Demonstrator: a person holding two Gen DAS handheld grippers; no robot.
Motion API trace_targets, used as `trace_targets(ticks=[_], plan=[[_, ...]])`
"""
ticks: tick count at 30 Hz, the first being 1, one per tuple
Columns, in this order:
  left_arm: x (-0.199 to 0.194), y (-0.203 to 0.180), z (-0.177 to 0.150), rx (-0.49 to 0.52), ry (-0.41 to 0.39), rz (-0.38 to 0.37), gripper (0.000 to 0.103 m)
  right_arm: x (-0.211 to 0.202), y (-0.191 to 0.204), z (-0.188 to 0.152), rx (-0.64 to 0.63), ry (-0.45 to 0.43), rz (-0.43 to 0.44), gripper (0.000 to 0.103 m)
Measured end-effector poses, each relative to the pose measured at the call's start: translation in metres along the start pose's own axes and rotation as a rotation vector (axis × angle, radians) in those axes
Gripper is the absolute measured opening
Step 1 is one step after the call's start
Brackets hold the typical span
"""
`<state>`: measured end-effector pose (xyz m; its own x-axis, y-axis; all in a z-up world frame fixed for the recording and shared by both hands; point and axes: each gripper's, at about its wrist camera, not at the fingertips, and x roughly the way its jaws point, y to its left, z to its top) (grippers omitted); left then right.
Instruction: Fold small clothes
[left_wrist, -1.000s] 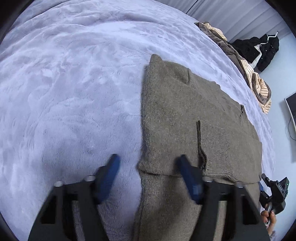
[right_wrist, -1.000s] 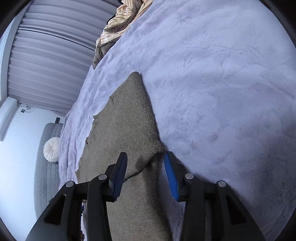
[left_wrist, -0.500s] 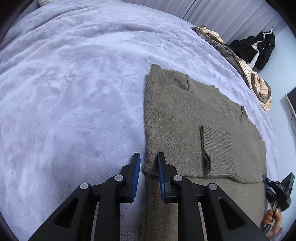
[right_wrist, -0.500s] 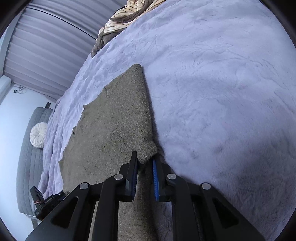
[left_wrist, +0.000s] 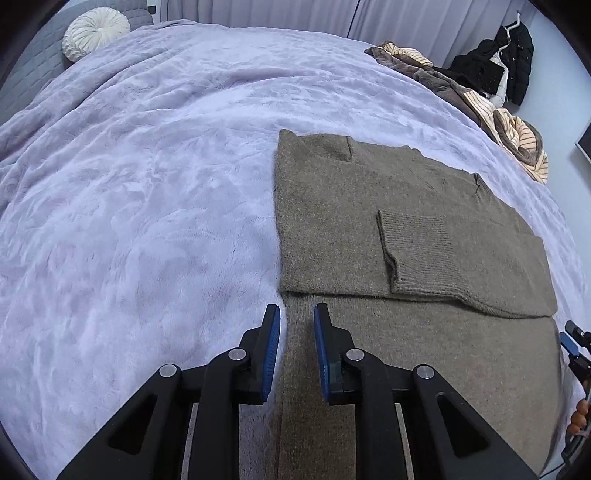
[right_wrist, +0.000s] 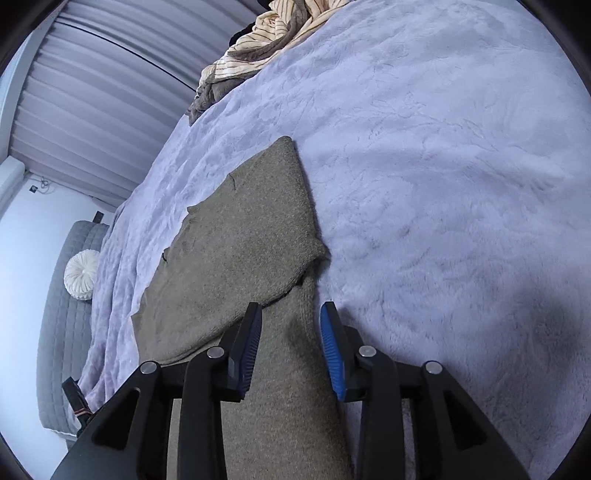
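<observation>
Left gripper (left_wrist: 295, 314) jaws apart, straddling the olive sweater (left_wrist: 399, 221) left edge. Right gripper (right_wrist: 291, 314) jaws apart over its right edge. Sweater lies part-folded (cuff on top) on lilac bed (left_wrist: 147, 184); striped clothes (left_wrist: 517, 136) at 1 o'clock.

Sweater (left_wrist: 369, 206) on lilac bed (left_wrist: 147, 184)

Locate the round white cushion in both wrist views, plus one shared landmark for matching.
Left wrist: round white cushion at the top left, against the grey headboard, beyond the lilac blanket.
Right wrist: the cushion sits at the left edge, mid-height, again on the headboard.
Shared landmark: the folded brown sweater, centre right in the left view, centre in the right view.
</observation>
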<state>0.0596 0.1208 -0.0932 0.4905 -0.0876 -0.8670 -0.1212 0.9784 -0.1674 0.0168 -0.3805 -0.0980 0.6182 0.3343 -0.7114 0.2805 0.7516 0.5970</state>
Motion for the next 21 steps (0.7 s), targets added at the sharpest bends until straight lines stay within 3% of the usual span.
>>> trace_targets(ticks=[2,3,4,5,6,8,21], plan=[[-0.002,-0.001,-0.004,0.005,0.001,0.011,0.02,0.0,-0.001,-0.004,0.008,0.008,0.002,0.036],[-0.003,-0.001,-0.005,0.005,0.005,0.013,0.025,0.0,-0.002,-0.007,0.013,0.011,0.004,0.036],[-0.003,-0.002,-0.006,0.007,0.007,0.016,0.063,-0.001,-0.002,-0.008,0.016,0.013,0.005,0.036],[-0.005,-0.002,-0.007,0.002,0.001,0.027,0.086,-0.001,-0.002,-0.01,0.017,0.013,0.003,0.036],[-0.01,-0.002,-0.009,-0.002,-0.032,0.052,0.102,-0.002,-0.003,-0.012,0.017,0.014,0.002,0.036],[-0.016,-0.004,-0.01,0.018,-0.061,0.067,0.102,-0.003,-0.002,-0.014,0.016,0.017,0.001,0.037],[-0.02,-0.008,-0.018,0.048,-0.027,0.066,0.102,-0.019,0.013,-0.027,-0.052,-0.011,-0.003,0.05]])
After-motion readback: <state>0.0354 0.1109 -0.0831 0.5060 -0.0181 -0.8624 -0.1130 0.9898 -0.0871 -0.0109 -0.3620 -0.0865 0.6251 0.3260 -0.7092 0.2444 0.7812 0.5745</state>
